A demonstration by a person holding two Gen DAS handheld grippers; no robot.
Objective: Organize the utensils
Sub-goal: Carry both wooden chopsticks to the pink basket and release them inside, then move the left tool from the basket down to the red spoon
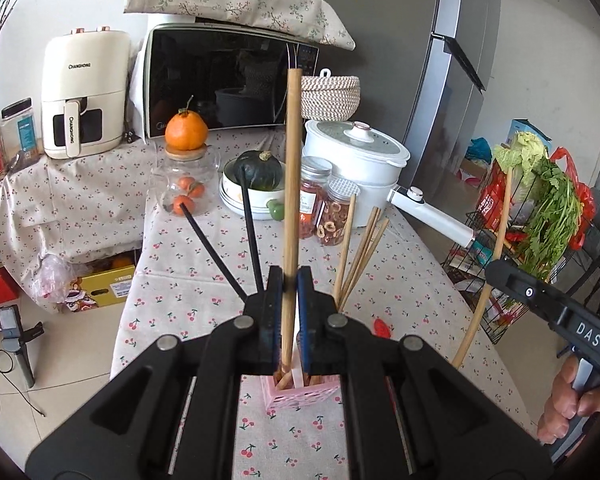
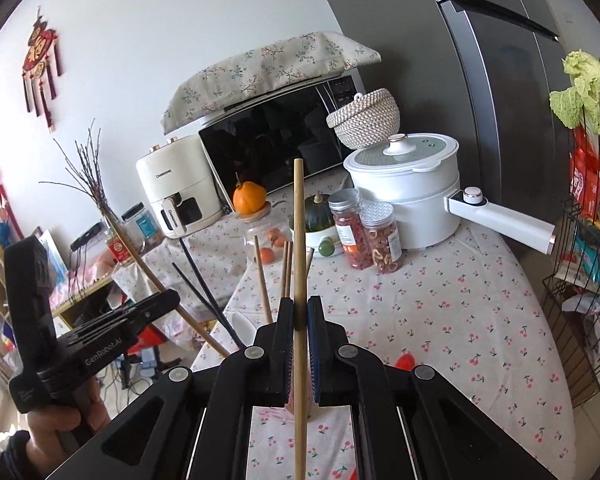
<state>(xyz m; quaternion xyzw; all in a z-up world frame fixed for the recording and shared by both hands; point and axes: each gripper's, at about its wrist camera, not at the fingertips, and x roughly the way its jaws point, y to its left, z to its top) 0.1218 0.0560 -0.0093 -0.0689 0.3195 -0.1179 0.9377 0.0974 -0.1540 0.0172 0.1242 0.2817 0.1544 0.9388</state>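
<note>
A pink utensil holder (image 1: 300, 394) stands on the cherry-print tablecloth (image 1: 204, 288), with several wooden chopsticks (image 1: 360, 248) and two black chopsticks (image 1: 248, 220) leaning out of it. My left gripper (image 1: 289, 286) is shut on a long wooden stick (image 1: 292, 160) whose lower end is in the holder. My right gripper (image 2: 299, 312) is shut on another wooden stick (image 2: 299, 240), held upright near the holder's right side. In the left wrist view the right gripper (image 1: 556, 316) and its stick (image 1: 496, 252) show at the right. In the right wrist view the left gripper (image 2: 112, 328) shows at the left.
At the back of the table stand a white electric pot (image 1: 356, 156), two jars of dried food (image 1: 324, 204), a bowl with a green squash (image 1: 258, 176), a glass jar of oranges (image 1: 186, 176), a microwave (image 1: 228, 80) and an air fryer (image 1: 84, 96). A wire rack with greens (image 1: 540, 216) stands at the right.
</note>
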